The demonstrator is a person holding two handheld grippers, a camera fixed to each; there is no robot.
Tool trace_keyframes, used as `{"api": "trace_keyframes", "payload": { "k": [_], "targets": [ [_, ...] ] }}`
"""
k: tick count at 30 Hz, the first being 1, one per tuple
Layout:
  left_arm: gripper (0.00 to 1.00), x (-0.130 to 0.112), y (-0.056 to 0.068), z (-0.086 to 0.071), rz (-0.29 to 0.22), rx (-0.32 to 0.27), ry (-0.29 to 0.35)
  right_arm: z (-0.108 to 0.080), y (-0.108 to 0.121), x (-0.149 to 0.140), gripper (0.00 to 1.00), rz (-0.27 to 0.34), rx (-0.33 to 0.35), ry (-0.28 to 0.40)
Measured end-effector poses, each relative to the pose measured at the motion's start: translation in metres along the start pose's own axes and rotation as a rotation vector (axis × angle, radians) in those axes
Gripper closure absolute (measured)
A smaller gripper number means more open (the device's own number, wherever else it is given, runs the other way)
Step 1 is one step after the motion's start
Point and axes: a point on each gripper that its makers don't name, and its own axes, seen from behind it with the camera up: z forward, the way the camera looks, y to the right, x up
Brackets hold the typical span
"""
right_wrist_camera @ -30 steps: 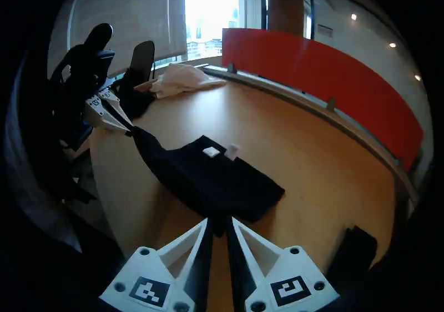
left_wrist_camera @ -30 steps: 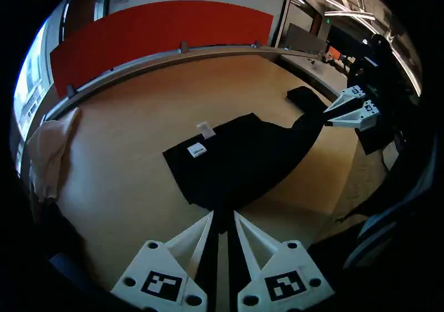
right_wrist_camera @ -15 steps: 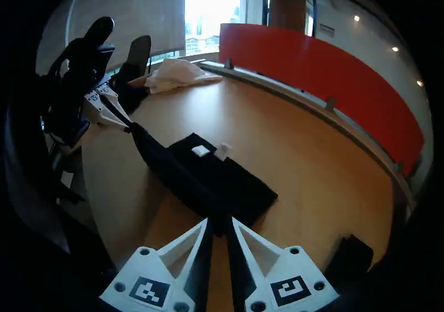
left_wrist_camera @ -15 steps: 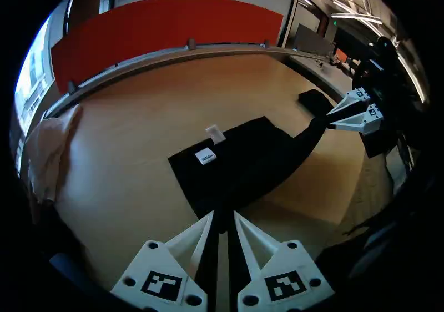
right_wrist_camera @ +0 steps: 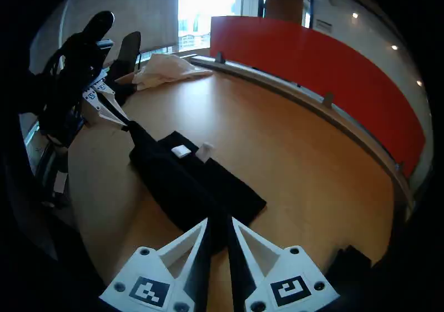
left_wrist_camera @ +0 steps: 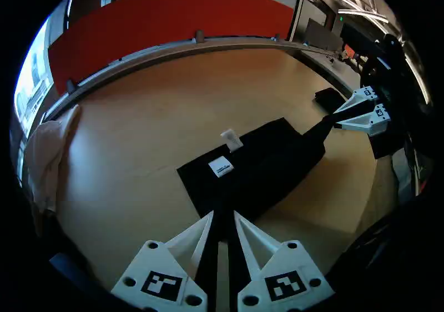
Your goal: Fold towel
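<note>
Edges: the worktop [left_wrist_camera: 139, 117] is curved; its far rim runs along a red partition [left_wrist_camera: 166, 18], and its near rim lies just under both tongs.
Open room: bare wood lies wide open between the towel and the partition. A pale cloth [left_wrist_camera: 44, 151] is heaped at the left end, well apart from the towel. A small dark block [left_wrist_camera: 329, 96] sits near the right rim, beyond the right tongs. In the right gripper view, dark chairs [right_wrist_camera: 130, 48] stand off the worktop behind the left tongs.
Towel place: the towel [left_wrist_camera: 261, 162] is on the near part of the worktop, between the two tongs.
Towel look: black and long. Its far part lies flat on the wood, while its near edge is lifted and stretched as a dark ridge from one tongs to the other. Two white tags [left_wrist_camera: 221, 166] show on its upper side near the far edge, one lying flat, one standing up.
Left tongs: the left tongs [left_wrist_camera: 223, 215] have their white fingers drawn close together, pinching the near end of the towel.
Right tongs: the right tongs [right_wrist_camera: 219, 220] are likewise pressed nearly together, clamped on the other end of the towel, above the near rim.
</note>
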Motion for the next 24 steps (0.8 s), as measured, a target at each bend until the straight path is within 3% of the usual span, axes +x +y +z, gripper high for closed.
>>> {"api": "trace_keyframes", "payload": {
  "k": [10,24],
  "targets": [
    [0.9,0.0,-0.007,0.016,-0.004,-0.002,-0.016,0.013,0.009,-0.005,0.84,-0.002,0.006,-0.021],
    [0.9,-0.001,-0.023,0.055,0.01,0.03,-0.053,0.044,0.029,-0.016,0.84,0.023,-0.006,-0.06]
  ]
}}
